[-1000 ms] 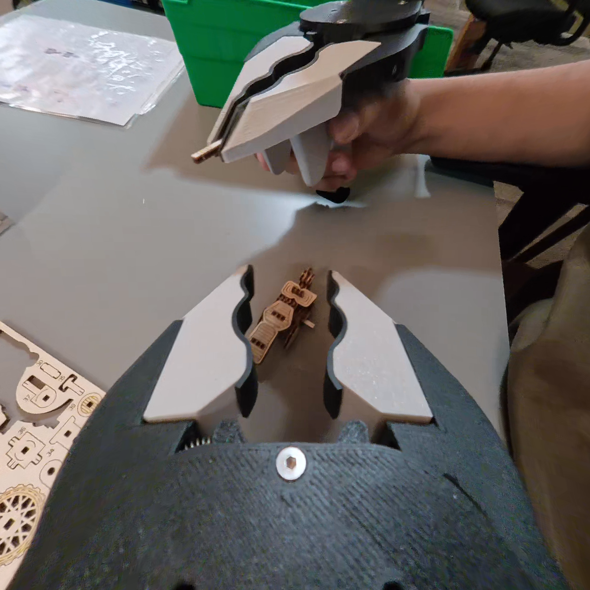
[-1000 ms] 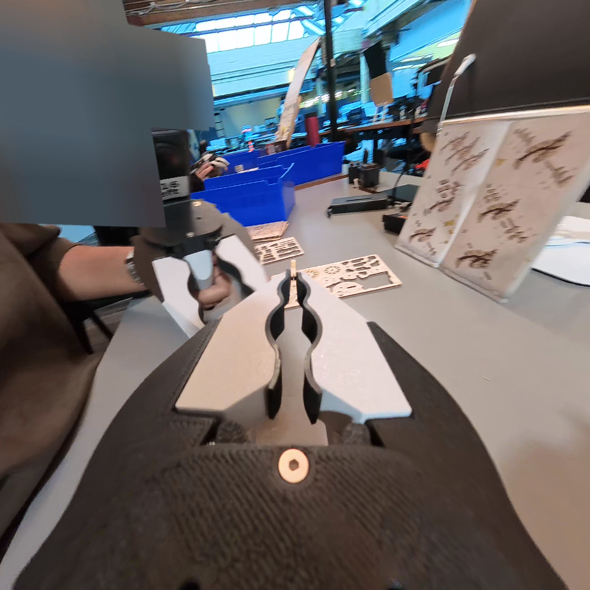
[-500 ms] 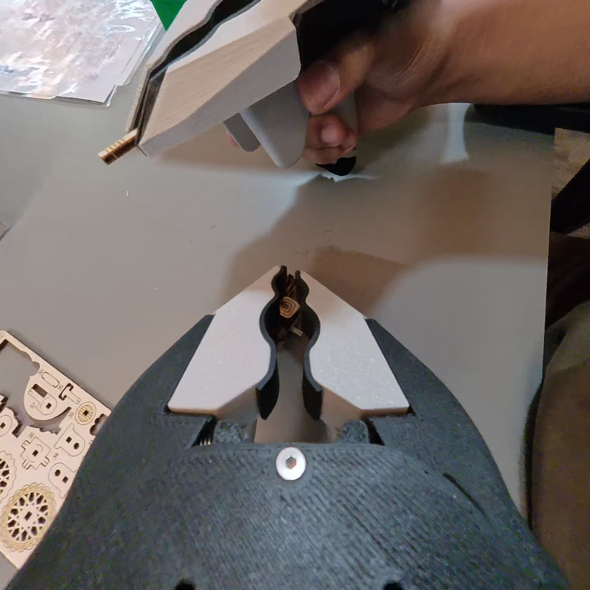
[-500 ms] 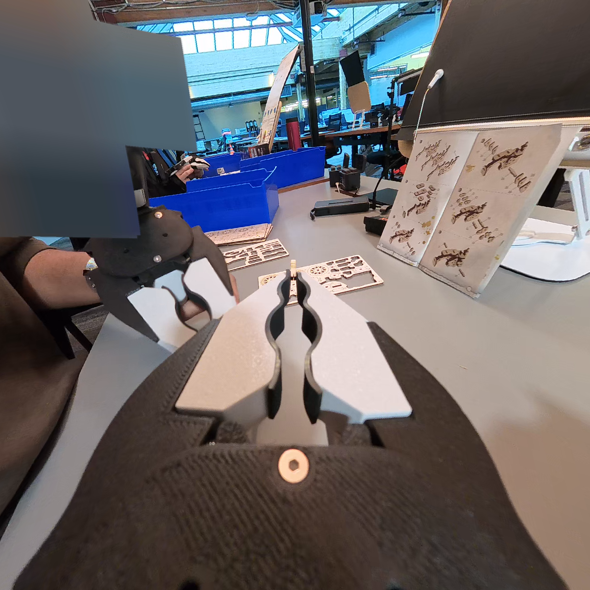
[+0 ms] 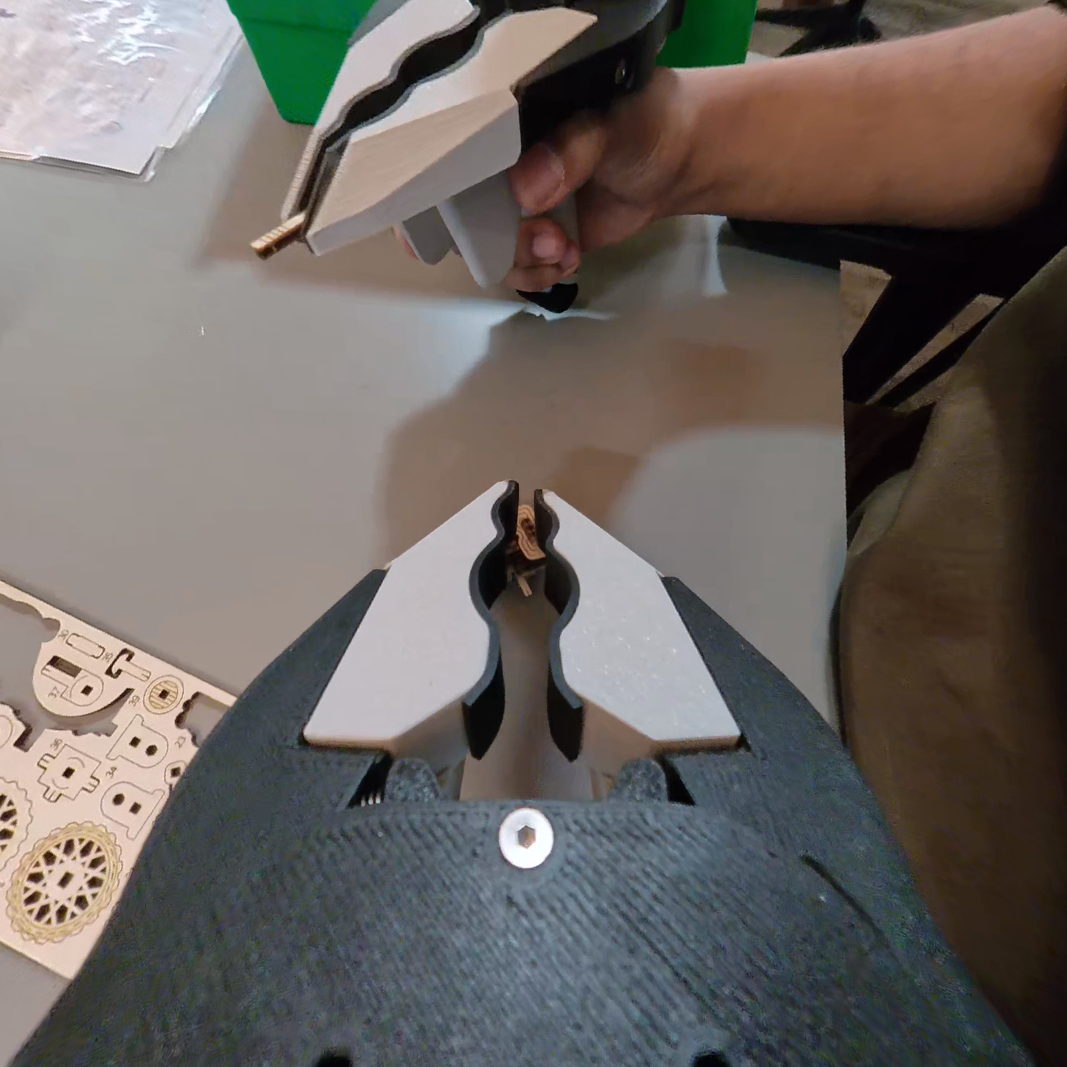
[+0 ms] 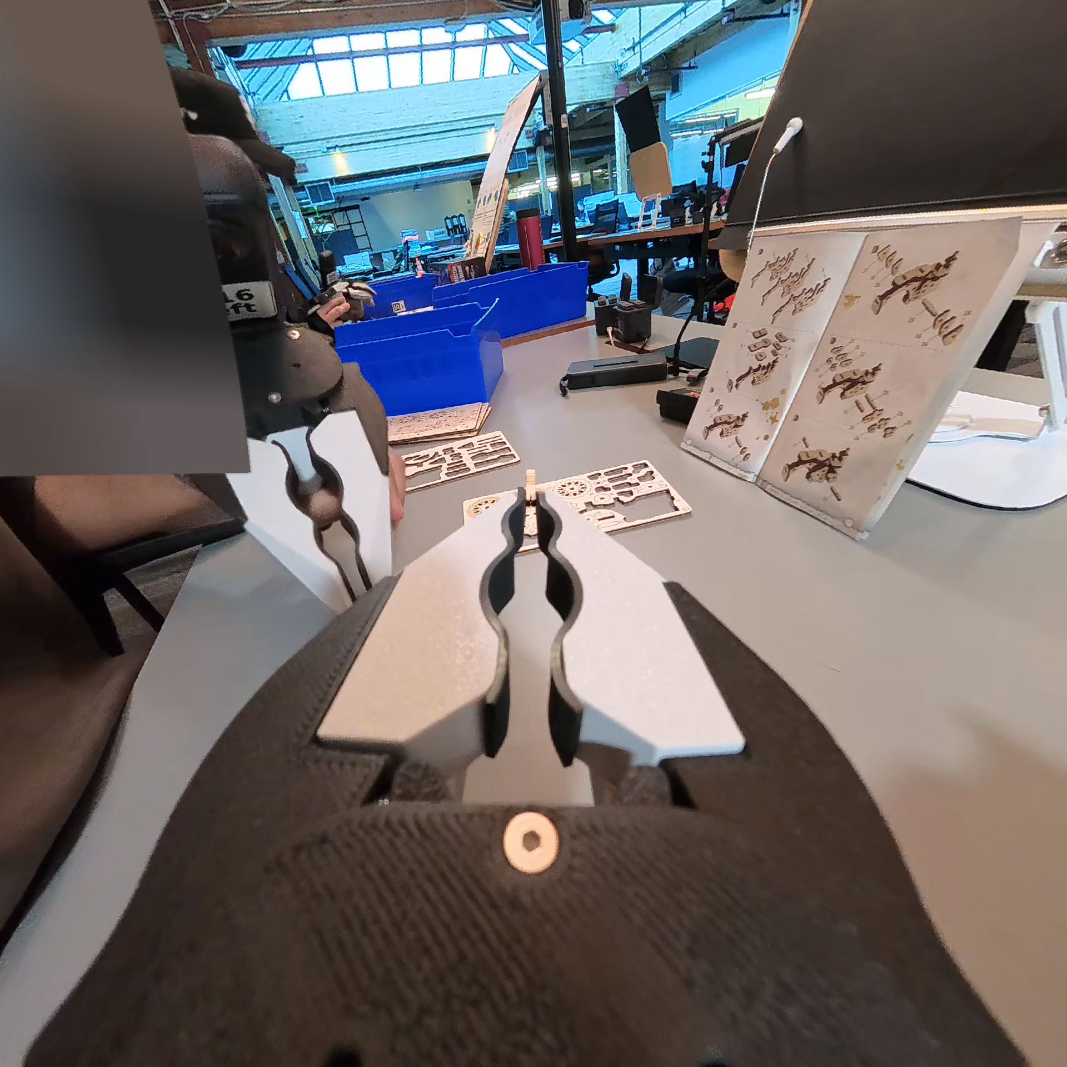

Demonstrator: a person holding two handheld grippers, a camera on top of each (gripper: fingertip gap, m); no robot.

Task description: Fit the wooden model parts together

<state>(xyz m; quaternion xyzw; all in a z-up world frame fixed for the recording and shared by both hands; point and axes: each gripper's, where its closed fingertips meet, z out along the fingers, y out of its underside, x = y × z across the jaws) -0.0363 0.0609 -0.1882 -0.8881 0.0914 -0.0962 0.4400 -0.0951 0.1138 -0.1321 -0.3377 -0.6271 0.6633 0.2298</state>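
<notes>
My left gripper (image 5: 524, 495) is shut on a small wooden model assembly (image 5: 528, 534), which shows only partly between the fingers, above the grey table (image 5: 231, 404). My right gripper (image 6: 530, 501) is shut on a thin wooden peg (image 6: 530, 482) that sticks out past the tips. In the left wrist view the right gripper (image 5: 303, 222) is held by a hand at the upper middle, the peg (image 5: 276, 238) pointing left. In the right wrist view the left gripper (image 6: 323, 508) is at the left, close by.
Laser-cut wooden part sheets lie on the table (image 5: 75, 768) (image 6: 612, 496) (image 6: 456, 459). A green bin (image 5: 300, 52) and plastic sleeves (image 5: 86, 75) are at the far side. Blue bins (image 6: 427, 358), an instruction sheet (image 6: 837, 369) on a stand, and black devices (image 6: 618, 366) stand behind.
My left gripper closed on the wooden assembly that lay between its open fingers and now holds it. The right gripper with the peg moved closer, then drew back a little.
</notes>
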